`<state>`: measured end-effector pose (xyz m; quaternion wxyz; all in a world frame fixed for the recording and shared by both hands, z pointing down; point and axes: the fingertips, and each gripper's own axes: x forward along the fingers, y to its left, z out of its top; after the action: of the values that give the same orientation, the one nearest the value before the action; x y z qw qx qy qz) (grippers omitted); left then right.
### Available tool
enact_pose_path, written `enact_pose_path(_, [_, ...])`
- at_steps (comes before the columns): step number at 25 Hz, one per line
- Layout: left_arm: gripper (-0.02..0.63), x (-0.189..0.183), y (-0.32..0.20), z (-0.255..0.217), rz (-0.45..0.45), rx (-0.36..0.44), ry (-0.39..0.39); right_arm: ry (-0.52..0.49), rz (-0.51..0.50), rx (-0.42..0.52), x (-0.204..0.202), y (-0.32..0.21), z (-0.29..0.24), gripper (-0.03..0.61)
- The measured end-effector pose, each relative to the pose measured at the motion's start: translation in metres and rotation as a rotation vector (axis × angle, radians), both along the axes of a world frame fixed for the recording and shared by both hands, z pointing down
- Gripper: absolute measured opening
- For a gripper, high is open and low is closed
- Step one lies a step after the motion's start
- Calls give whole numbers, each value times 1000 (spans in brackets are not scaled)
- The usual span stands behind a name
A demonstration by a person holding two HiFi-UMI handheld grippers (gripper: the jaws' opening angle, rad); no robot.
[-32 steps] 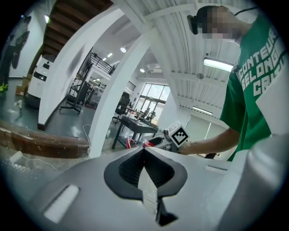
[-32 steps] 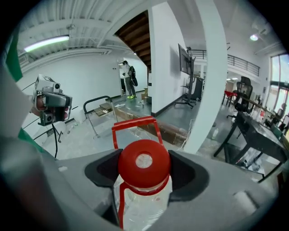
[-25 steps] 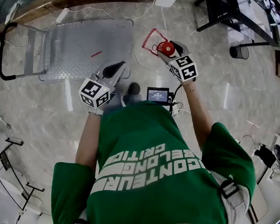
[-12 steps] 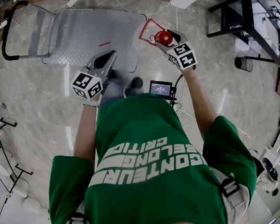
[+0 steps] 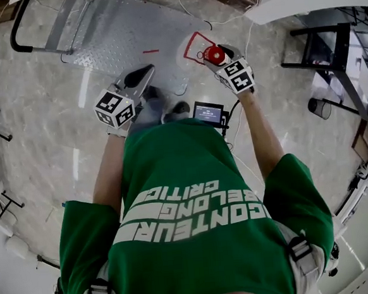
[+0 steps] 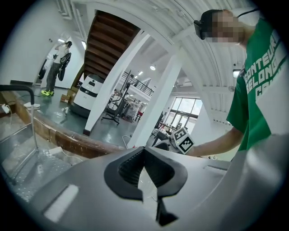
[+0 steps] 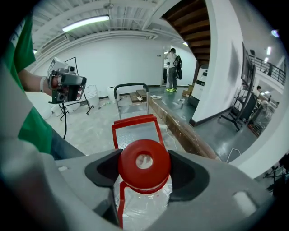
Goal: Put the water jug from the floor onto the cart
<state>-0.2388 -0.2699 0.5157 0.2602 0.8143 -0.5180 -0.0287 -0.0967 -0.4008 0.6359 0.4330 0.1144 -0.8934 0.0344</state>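
Observation:
My right gripper (image 5: 215,54) (image 7: 144,168) is shut on the neck of the water jug, its pads on either side of the red cap (image 7: 144,163) (image 5: 215,55). The jug's clear body (image 7: 143,205) and its red handle (image 7: 134,123) (image 5: 194,45) lie beyond the jaws. The jug sits at the near right corner of the cart's metal platform (image 5: 114,31) (image 7: 133,131). The cart's black push handle (image 5: 17,31) (image 7: 131,85) is at the far end. My left gripper (image 5: 141,74) (image 6: 144,151) is shut and empty, pointing out over the cart's platform (image 6: 20,151).
A small screen (image 5: 208,113) with cables hangs at the person's waist. A black-legged table (image 5: 328,43) and a dark bin (image 5: 320,108) stand to the right. A wooden kerb (image 6: 67,135) runs behind the cart. A person (image 6: 55,67) stands far off.
Both hands have travelled on with the jug still gripped by the right one. The cart has slid toward the top left of the head view and the black table has come closer in.

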Motion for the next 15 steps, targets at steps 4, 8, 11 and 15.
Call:
enact_pose_path(4, [9,-25,3,7,-28,-8,-5,22,-67,-12,-31,1,29,299])
enact_pose_path(8, [9,-48,3,19,-41,-23,-6,58,-105,-40,-60,5,55,299])
enact_pose_path(11, [9,-67,3,27,-48,-37,-8,91,-139,-63,-87,8,76,299])
enact_pose_path(15, [9,-89,5,33,-75,-51,-3,145,-198,-82,-115,11,108,299])
